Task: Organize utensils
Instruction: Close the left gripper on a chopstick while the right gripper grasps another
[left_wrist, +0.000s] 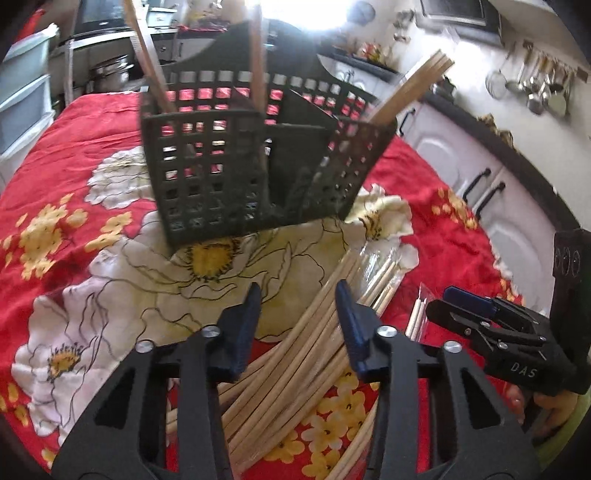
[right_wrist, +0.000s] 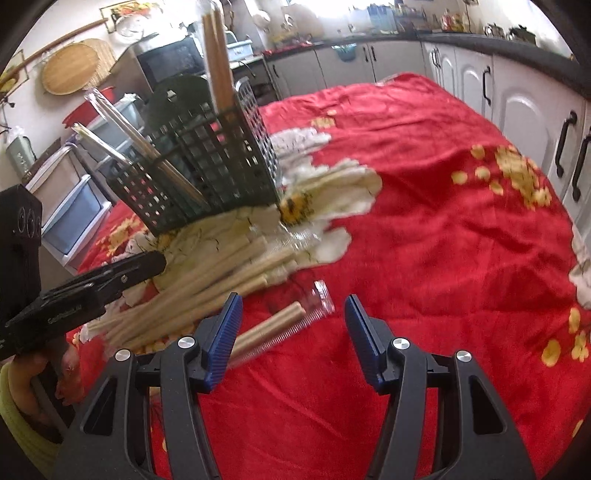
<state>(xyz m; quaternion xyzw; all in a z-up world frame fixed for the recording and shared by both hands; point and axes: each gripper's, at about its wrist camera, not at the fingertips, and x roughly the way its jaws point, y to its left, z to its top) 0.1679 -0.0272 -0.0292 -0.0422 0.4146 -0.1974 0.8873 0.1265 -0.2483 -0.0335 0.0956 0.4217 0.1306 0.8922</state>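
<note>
Two grippers over a red floral cloth on the table, both with fingers released and holding nothing. Left gripper poised above a loose heap of pale chopsticks, blue-padded fingers spread to either side of the sticks. Right gripper low beside one wrapped pair of chopsticks lying apart from the heap. Beyond, a dark lattice utensil basket, tilted, with several chopsticks standing in its compartments.
</note>
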